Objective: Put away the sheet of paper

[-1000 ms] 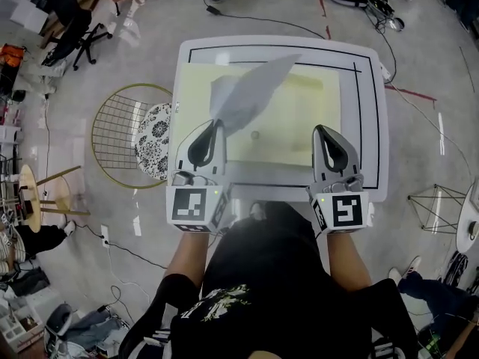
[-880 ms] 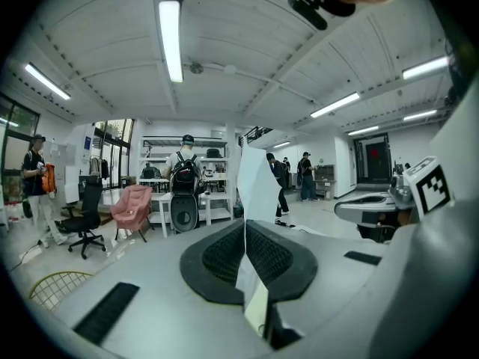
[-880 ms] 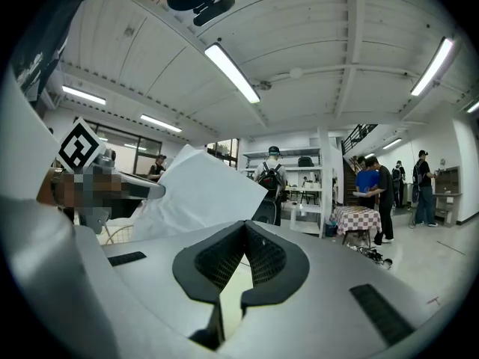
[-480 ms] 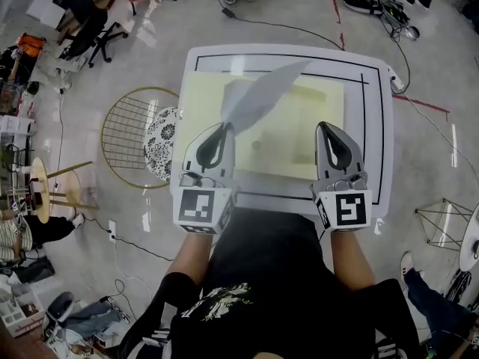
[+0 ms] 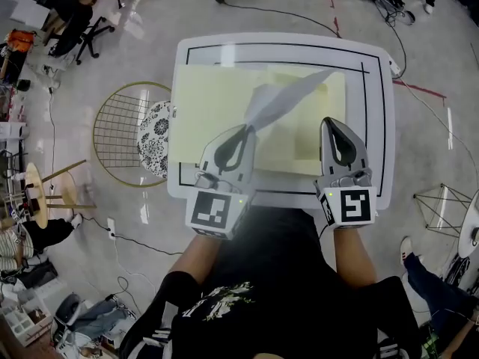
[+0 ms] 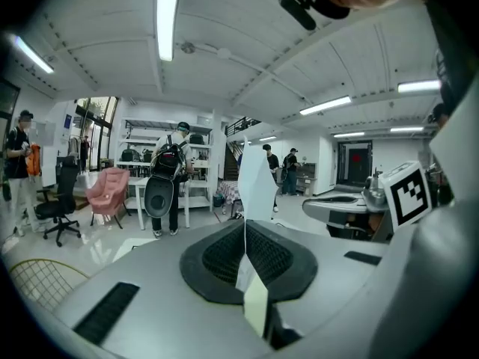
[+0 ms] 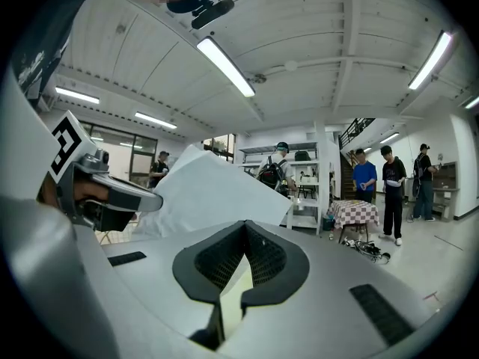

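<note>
Carrying the thin white sheet of paper (image 5: 288, 96) rightward above the surface (image 5: 379, 111), you are clamping it in left fingers (image 5: 232, 146); right fingers (image 5: 346, 145) together, empty; stowing pending.

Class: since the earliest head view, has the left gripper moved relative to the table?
Yes. The left gripper, shut on the paper, has shifted right, away from the table's left edge toward its middle.

White table (image 5: 380, 126) sits dead centre on a glossy grey floor (image 5: 434, 155). Just left of the table there's a gold wire chair (image 5: 120, 137) with a patterned cushion (image 5: 155, 139). Beyond the table's far-left corner stands a black office chair (image 5: 71, 28), and off its right side runs red tape (image 5: 419, 91). Overhead, long strip lights (image 6: 166, 21) glow on a white ceiling.
</note>
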A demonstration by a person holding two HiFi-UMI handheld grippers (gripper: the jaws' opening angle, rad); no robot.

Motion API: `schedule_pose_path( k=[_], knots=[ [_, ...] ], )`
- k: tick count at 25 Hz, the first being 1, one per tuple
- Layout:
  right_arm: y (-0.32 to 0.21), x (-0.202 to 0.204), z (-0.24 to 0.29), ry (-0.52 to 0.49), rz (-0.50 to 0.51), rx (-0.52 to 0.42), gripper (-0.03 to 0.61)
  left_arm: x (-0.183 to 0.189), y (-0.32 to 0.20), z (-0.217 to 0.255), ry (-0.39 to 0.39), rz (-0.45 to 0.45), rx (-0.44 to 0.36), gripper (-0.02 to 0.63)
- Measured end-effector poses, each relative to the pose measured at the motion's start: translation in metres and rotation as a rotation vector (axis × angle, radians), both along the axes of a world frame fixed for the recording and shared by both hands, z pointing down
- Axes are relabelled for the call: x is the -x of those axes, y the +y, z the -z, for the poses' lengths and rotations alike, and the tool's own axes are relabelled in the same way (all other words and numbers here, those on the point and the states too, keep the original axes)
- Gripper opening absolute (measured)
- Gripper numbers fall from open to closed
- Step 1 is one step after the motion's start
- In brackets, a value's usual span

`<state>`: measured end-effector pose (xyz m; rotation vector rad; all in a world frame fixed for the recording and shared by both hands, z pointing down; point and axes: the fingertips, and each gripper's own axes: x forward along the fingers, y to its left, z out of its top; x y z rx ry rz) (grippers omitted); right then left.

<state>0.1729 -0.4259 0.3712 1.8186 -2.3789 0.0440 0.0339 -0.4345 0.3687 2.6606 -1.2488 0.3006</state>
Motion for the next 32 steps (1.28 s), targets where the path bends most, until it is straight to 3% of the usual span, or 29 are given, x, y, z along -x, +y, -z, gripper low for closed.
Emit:
schedule_pose_path(
  k=[2, 7, 9, 20, 26, 32],
  knots=[
    [-0.001, 0.004, 0.001, 0.007, -0.003, 0.003, -0.002, -0.002, 0.006, -0.004, 0.028, -0.023, 0.035, 0.002],
    [-0.009, 0.013, -0.001, 0.004, -0.008, 0.002, -0.002, -0.002, 0.014, -0.013, 0.201, -0.054, 0.216, 0.002],
    [-0.014, 0.020, -0.004, -0.005, 0.002, 0.006, -0.002, 0.010, 0.012, -0.016, 0.211, -0.029, 0.242, 0.002],
    [-0.028, 0.059, -0.033, -0.008, 0.047, 0.068, -0.002, 0.108, -0.033, -0.097, -0.046, 0.159, 0.326, 0.000],
    [-0.025, 0.050, -0.056, 0.001, 0.031, 0.123, -0.002, 0.117, -0.055, -0.124, -0.137, 0.157, 0.344, 0.002],
    [-0.024, 0.055, -0.076, -0.017, 0.038, 0.154, -0.002, 0.110, -0.061, -0.143, -0.149, 0.123, 0.391, 0.002]
  ],
)
